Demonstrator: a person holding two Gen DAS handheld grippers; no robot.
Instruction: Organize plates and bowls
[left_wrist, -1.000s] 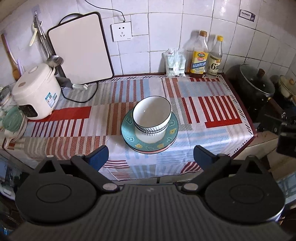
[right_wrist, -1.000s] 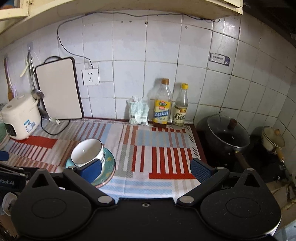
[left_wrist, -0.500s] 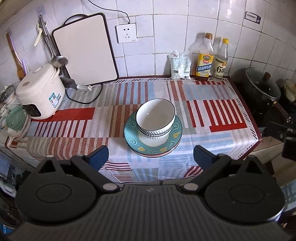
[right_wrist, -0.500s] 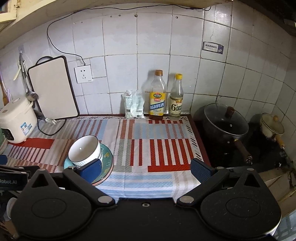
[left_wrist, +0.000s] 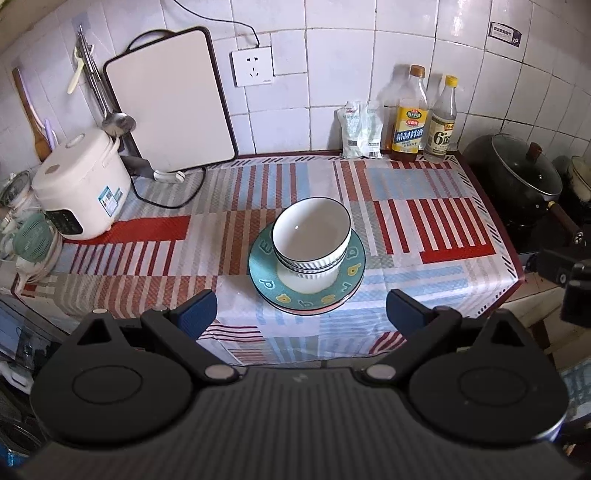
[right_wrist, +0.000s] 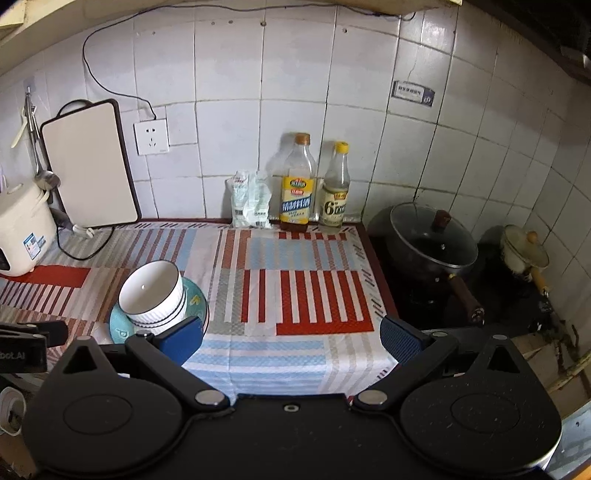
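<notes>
Stacked white ribbed bowls (left_wrist: 312, 236) sit on a teal plate (left_wrist: 266, 282) that lies on another plate, in the middle of the striped cloth. The stack shows at lower left in the right wrist view, bowls (right_wrist: 153, 293) on the plate (right_wrist: 118, 326). My left gripper (left_wrist: 301, 312) is open and empty, held back in front of the counter edge, below the stack. My right gripper (right_wrist: 291, 338) is open and empty, to the right of the stack, over the cloth's front edge.
A white rice cooker (left_wrist: 79, 188) stands at the left, a cutting board (left_wrist: 171, 99) leans on the wall. Packets (left_wrist: 362, 129) and two bottles (left_wrist: 410, 116) stand at the back. A lidded black pot (right_wrist: 432, 240) and a small pot (right_wrist: 522, 251) sit on the stove at right.
Both grippers have drawn back and up from the counter; the stack looks farther and the view wider. Bowls and plates have not moved.
</notes>
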